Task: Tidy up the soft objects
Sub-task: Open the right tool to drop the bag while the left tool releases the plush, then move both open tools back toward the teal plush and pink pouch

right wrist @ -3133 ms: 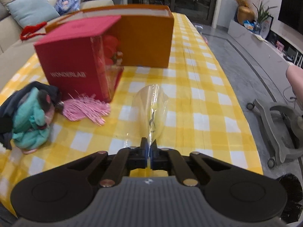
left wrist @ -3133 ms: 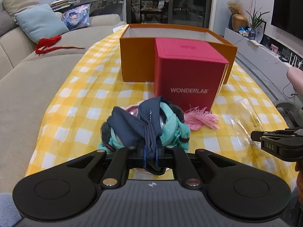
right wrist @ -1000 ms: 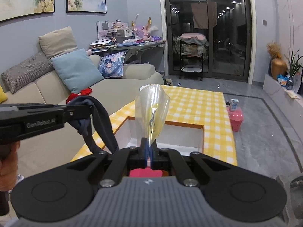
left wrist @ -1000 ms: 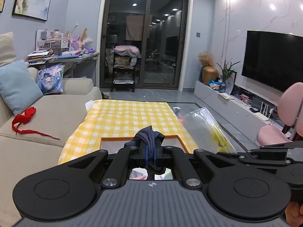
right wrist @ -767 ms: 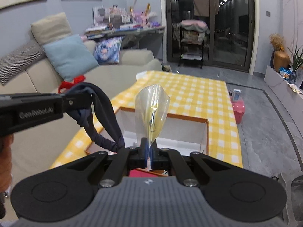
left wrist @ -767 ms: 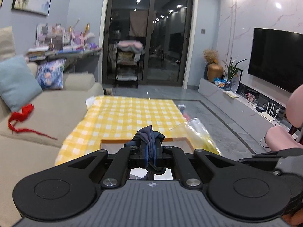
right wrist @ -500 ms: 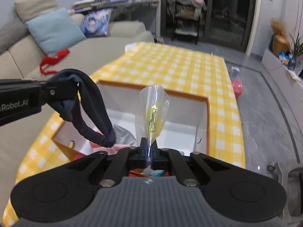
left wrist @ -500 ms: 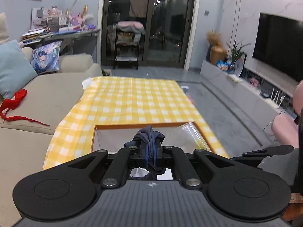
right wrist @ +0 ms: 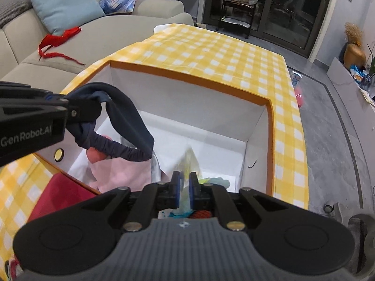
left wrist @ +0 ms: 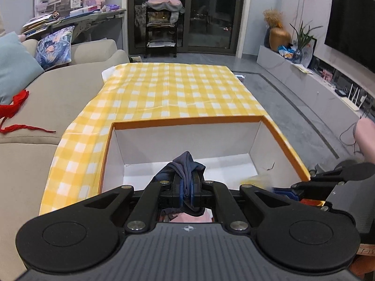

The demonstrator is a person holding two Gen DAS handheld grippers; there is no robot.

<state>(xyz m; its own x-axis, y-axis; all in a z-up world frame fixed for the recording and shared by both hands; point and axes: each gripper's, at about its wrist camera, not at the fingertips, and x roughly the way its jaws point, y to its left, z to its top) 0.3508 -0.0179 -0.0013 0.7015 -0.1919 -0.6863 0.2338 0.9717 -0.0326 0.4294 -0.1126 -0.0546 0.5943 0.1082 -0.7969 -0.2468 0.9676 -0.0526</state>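
Both grippers hang over the open orange box [left wrist: 287, 149], white inside. My left gripper [left wrist: 186, 190] is shut on a dark navy elastic headband [left wrist: 185, 166]. In the right wrist view the headband [right wrist: 126, 121] dangles in a loop from the left gripper [right wrist: 70, 111] above pink cloth [right wrist: 119, 171] in the box [right wrist: 270, 135]. My right gripper [right wrist: 184, 187] has its jaws slightly parted around a clear plastic bag [right wrist: 189, 161], which looks blurred and slipping down. The bag also shows in the left wrist view [left wrist: 256, 179].
The box stands on a table with a yellow checked cloth [left wrist: 178, 93]. A red box top [right wrist: 56, 194] lies just in front of the orange box. A beige sofa [left wrist: 54, 98] with a red ribbon [left wrist: 14, 107] is on the left. The floor [right wrist: 328, 140] is on the right.
Both grippers have tipped down and moved forward over the open box. The right gripper's jaws have parted and the plastic bag, earlier upright, now drops blurred. The headband stays clamped.
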